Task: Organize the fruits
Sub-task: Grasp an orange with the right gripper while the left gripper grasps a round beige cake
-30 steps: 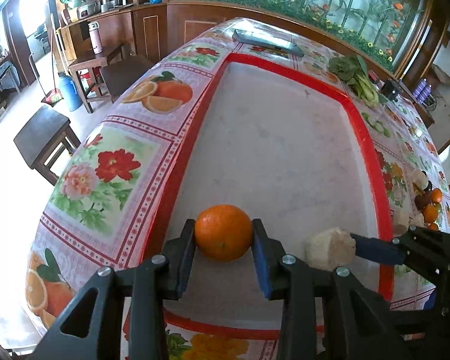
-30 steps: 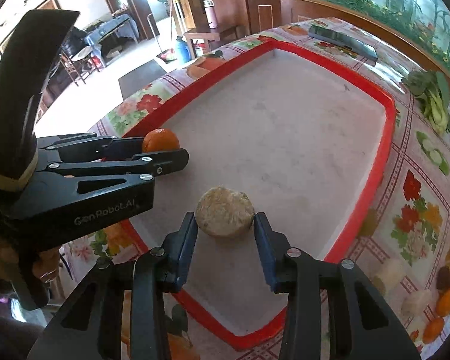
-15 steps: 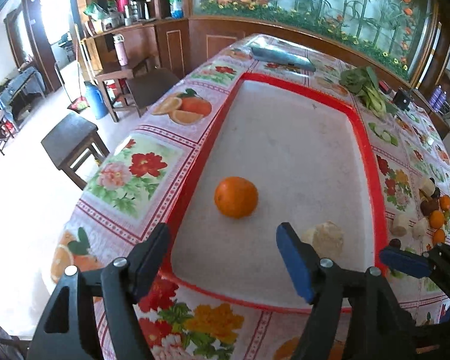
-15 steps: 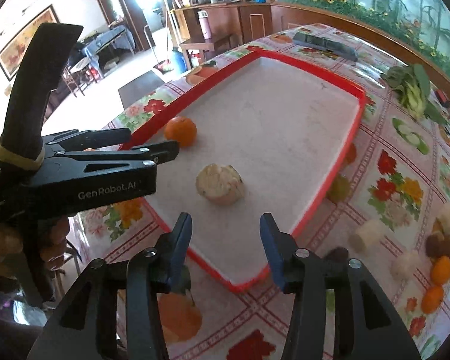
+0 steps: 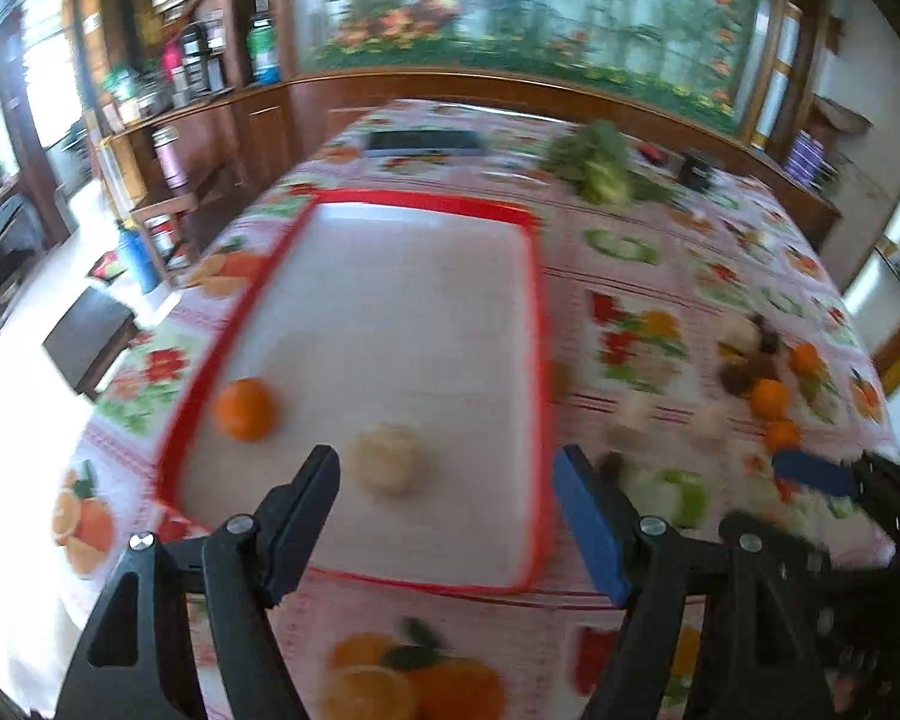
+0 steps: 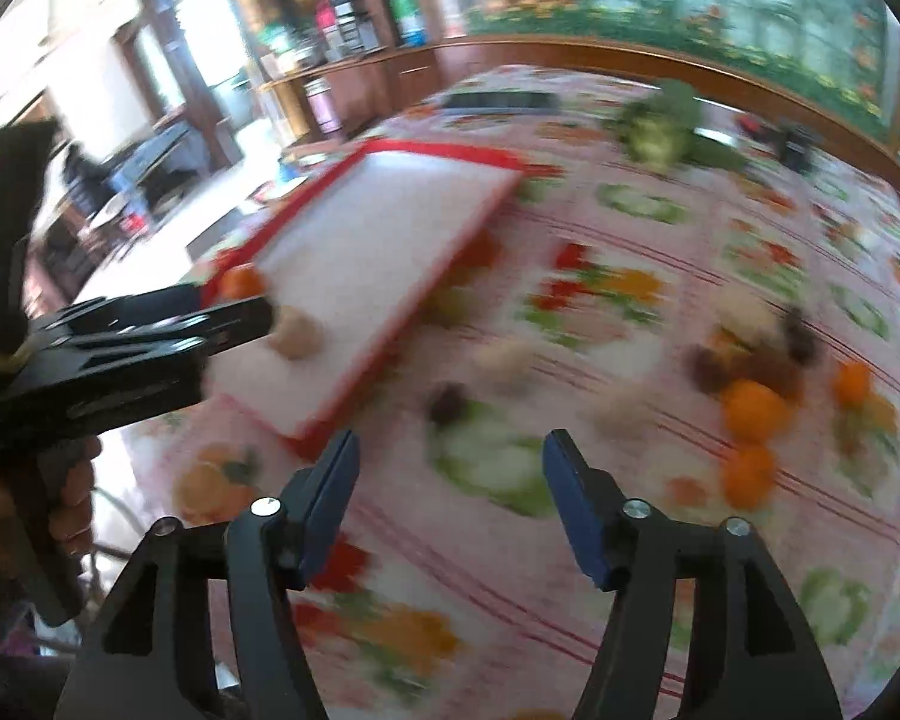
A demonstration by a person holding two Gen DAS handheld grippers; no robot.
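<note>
An orange (image 5: 245,409) and a pale beige round fruit (image 5: 393,459) lie near the front of a red-rimmed white tray (image 5: 539,360). My left gripper (image 5: 447,516) is open and empty, raised above the tray's front edge. My right gripper (image 6: 447,507) is open and empty above the tablecloth, right of the tray (image 6: 450,264). A pile of loose fruit (image 6: 750,354) with oranges (image 6: 753,402), dark fruits and pale ones lies on the cloth to the right. Both views are blurred.
The table has a floral cloth (image 5: 660,276). Green leafy vegetables (image 5: 594,162) and a dark flat object (image 5: 426,141) lie at the far end. A wooden cabinet (image 5: 258,126) and a stool (image 5: 90,330) stand left of the table.
Both grippers have let go of their fruit, opened and drawn back from the tray. The right gripper has swung right toward the loose fruit pile.
</note>
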